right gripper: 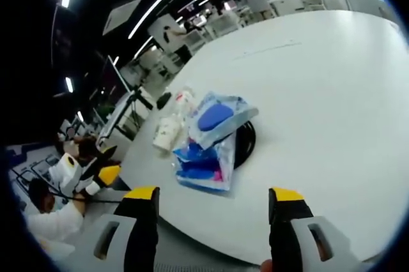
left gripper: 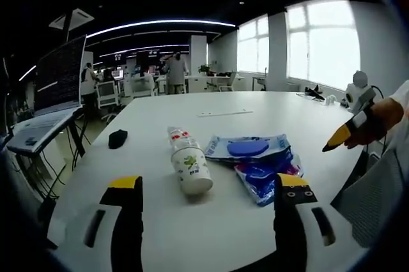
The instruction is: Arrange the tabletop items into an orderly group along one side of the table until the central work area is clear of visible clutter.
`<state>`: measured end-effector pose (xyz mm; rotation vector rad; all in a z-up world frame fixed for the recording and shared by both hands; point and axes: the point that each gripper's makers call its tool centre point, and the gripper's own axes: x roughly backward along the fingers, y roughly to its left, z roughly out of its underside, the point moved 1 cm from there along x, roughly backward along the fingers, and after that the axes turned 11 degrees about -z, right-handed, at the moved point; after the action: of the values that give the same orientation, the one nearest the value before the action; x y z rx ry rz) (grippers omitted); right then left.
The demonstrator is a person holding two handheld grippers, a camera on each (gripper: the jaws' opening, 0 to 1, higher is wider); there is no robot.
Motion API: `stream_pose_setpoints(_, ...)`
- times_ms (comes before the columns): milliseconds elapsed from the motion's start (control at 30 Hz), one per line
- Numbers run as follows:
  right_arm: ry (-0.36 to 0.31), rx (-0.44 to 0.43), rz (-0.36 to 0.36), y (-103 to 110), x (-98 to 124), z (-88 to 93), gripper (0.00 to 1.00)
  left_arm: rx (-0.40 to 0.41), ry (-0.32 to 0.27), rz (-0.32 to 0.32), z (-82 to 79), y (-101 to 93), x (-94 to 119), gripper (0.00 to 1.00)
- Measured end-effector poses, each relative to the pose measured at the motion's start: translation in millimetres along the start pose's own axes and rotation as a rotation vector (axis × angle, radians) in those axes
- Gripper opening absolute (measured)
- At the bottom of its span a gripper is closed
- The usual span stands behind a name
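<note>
a white bottle (left gripper: 189, 161) with a red-and-white label lies on its side on the white round worktop (left gripper: 255, 119), its wide end toward the left gripper view's camera. just beside it lie two blue plastic packets: a paler one (left gripper: 248, 147) with a blue oval showing through, and a darker blue one (left gripper: 268, 173) with pink at its edge, partly under the first. in the right gripper view the same packets (right gripper: 217, 119) (right gripper: 203, 165) rest on a black round object (right gripper: 246, 144), with the bottle (right gripper: 169, 130) touching their side. a small black item (left gripper: 117, 138) sits on the worktop, apart from the group.

the left claw (left gripper: 208, 205) hangs low over the near edge of the worktop, jaws spread wide and holding nothing, the bottle between their lines. the right claw (right gripper: 214, 218) is off the worktop's rim, jaws spread and empty. its yellow tip (left gripper: 339, 136) enters the left gripper view from the right.

a laptop (left gripper: 48, 99) stands on a stand beside the worktop. bright windows (left gripper: 307, 45) line the far wall.
</note>
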<state>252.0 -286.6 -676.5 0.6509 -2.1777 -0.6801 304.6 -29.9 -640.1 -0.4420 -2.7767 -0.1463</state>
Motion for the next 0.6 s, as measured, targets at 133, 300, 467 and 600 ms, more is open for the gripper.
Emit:
stream_pose_setpoints(133, -0.006, -0.001, 0.006, 3.5, 2.8, 0.4, 0.7, 0.0, 0.005, 0.003, 0.9, -0.6, 0.1, 0.85)
stream_pose_setpoints(300, -0.025, -0.004, 0.018, 8.9, 5.6, 4.1, 0.69, 0.001, 0.012, 0.003, 2.2, -0.7, 0.3, 0.84)
stream_pose_setpoints(467, -0.084, 0.049, 0.063, 16.3, 12.9, 6.1, 0.66, 0.0, 0.016, -0.003, 3.6, 0.3, 0.3, 0.83)
stream_pose_setpoints(600, -0.145, 0.059, 0.083, 29.4, 21.1, 11.5, 0.67, 0.006, 0.002, 0.003, 1.3, -2.2, 1.6, 0.82)
